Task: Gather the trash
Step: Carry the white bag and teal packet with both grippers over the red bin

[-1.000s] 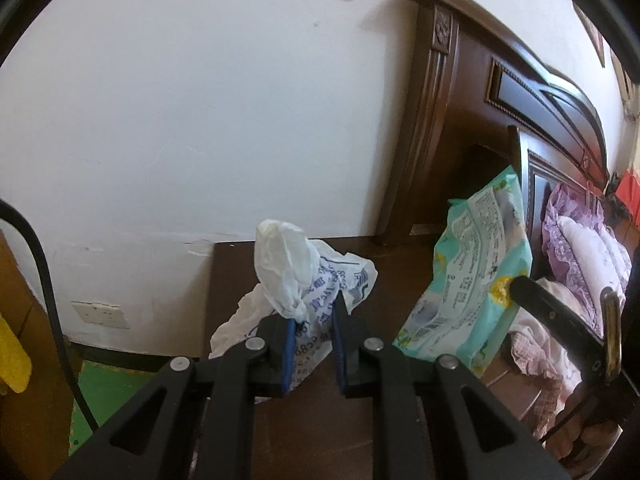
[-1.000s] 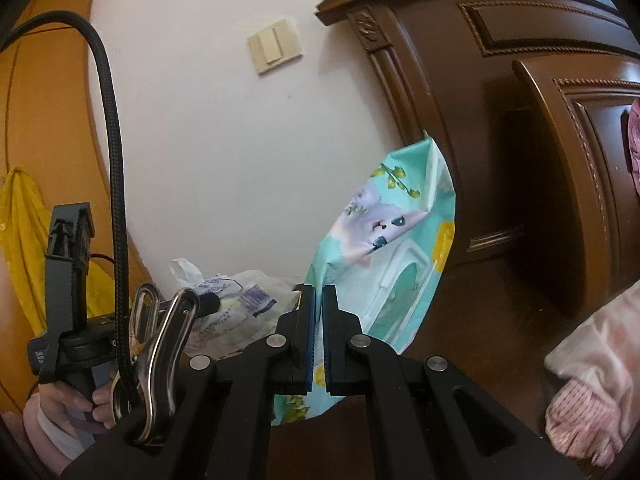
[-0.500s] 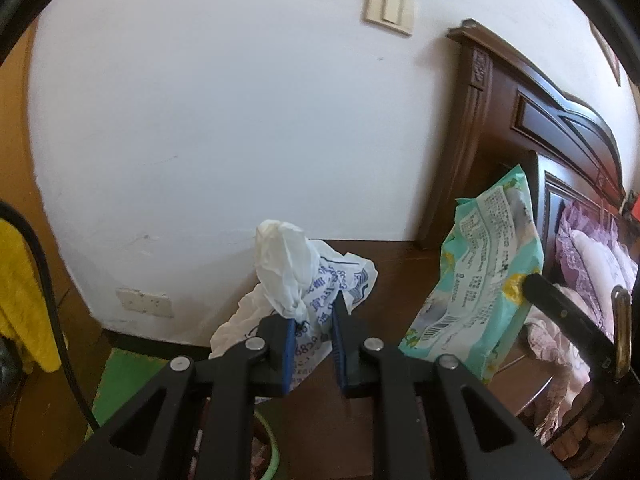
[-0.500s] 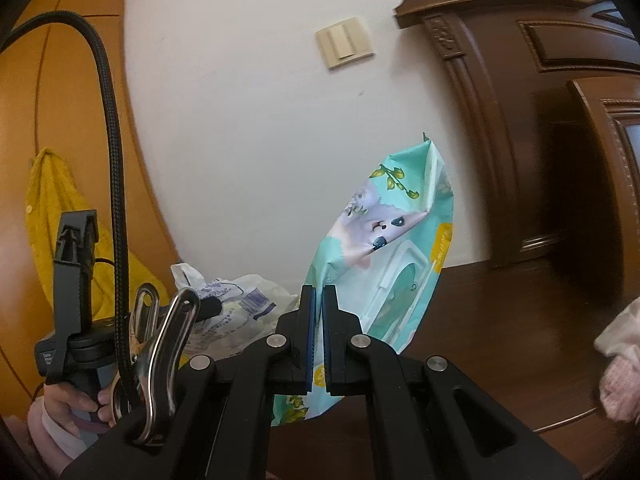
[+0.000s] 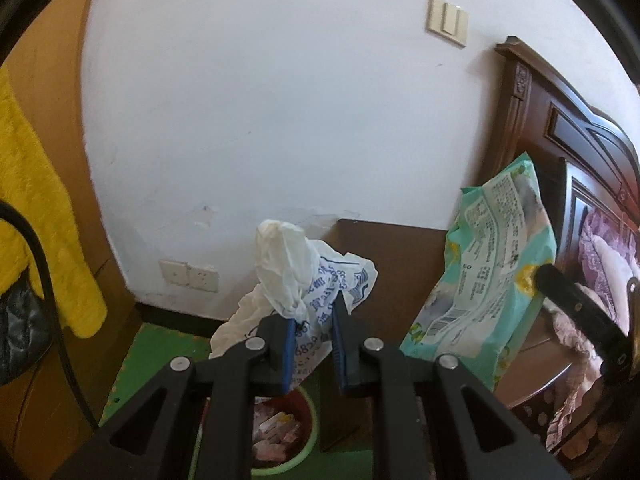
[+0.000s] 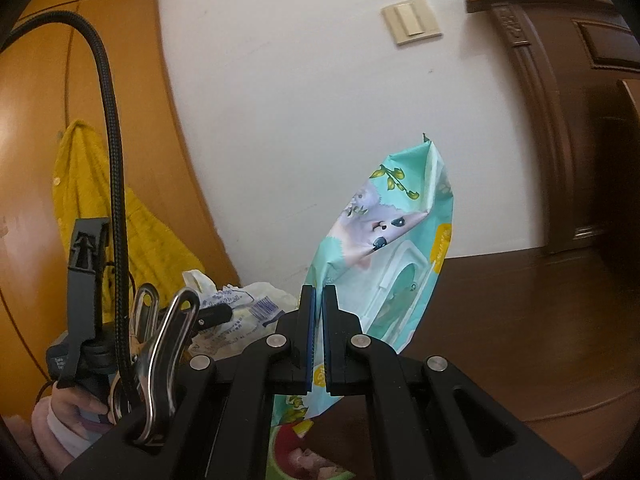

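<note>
Two grippers are in view, each holding one piece of trash off the furniture.

Left wrist view, left to right: a yellow garment [image 5: 36, 216] hangs at the far left against an orange-brown wooden panel [image 5: 60, 60]. A double wall socket [image 5: 189, 276] sits low on the white wall [image 5: 260, 120]. The left gripper [image 5: 311, 344] has its jaws drawn in narrow and pinched on a crumpled white plastic bag [image 5: 296, 272] with blue print; the bag bunches up above the blue pads and hangs loose below. Directly beneath it, on a green floor [image 5: 160, 344], stands a green-rimmed bin [image 5: 308, 436] with wrappers inside. A light switch [image 5: 448, 20] is higher on the wall. Further right is a dark wooden bedside table [image 5: 400, 256], then the mint-green wipes pack [image 5: 492, 280] held up by a black finger of the other gripper at its right edge, in front of a carved dark headboard [image 5: 568, 120]. Pink bedding [image 5: 608, 248] shows at the far right.

Right wrist view, left to right: the person's hand [image 6: 68, 404] grips the left tool's handle, with a black cable [image 6: 112, 160] arching over it. The white bag [image 6: 240, 312] lies behind the handle. The right gripper [image 6: 318, 336] is closed tight on the lower part of the wipes pack [image 6: 392, 248], which stands upright above the jaws. The bin's rim [image 6: 280, 452] shows below the pack. The table top [image 6: 520, 320] spreads to the right.
</note>
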